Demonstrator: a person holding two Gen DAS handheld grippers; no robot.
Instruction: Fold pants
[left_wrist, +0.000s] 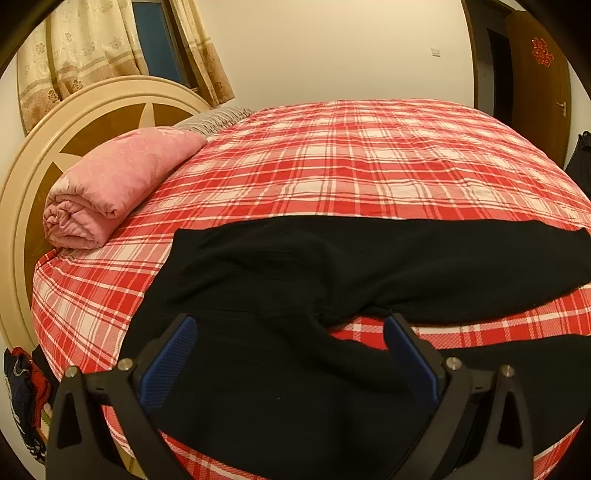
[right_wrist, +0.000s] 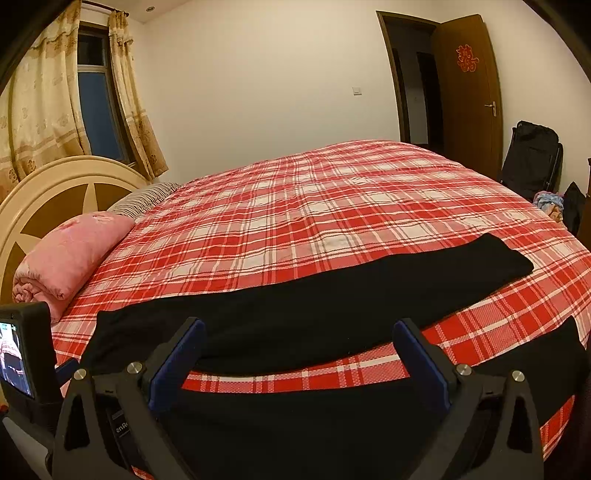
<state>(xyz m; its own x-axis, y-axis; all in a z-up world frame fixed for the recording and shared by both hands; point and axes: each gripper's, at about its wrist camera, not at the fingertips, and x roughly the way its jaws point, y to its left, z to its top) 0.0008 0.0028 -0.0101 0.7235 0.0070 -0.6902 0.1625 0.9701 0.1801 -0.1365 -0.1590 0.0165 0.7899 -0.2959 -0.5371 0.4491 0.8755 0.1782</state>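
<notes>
Black pants (left_wrist: 332, 266) fill the near edge of both views, spread across the red plaid bedspread (left_wrist: 351, 162) with the two legs running off to my right and a strip of plaid showing between them. Over the waist end of the pants hangs my left gripper (left_wrist: 290, 332), its blue-padded fingers (left_wrist: 173, 354) spread wide with nothing between them — whether the tips touch the cloth I cannot tell. My right gripper (right_wrist: 299, 339) is just as wide open and empty, poised above the near leg, with the far leg (right_wrist: 369, 291) lying flat beyond its tips and ending near the bed's right side.

At the head of the bed a rolled pink quilt (left_wrist: 110, 184) rests against the cream and brown headboard (left_wrist: 48, 147), well apart from the pants. Curtains (right_wrist: 33, 110) frame a dark window behind it. On the far wall a brown door (right_wrist: 469, 92) stands open — a red paper cutting (right_wrist: 467, 58) is stuck on it. A black bag (right_wrist: 532, 158) stands beside that door.
</notes>
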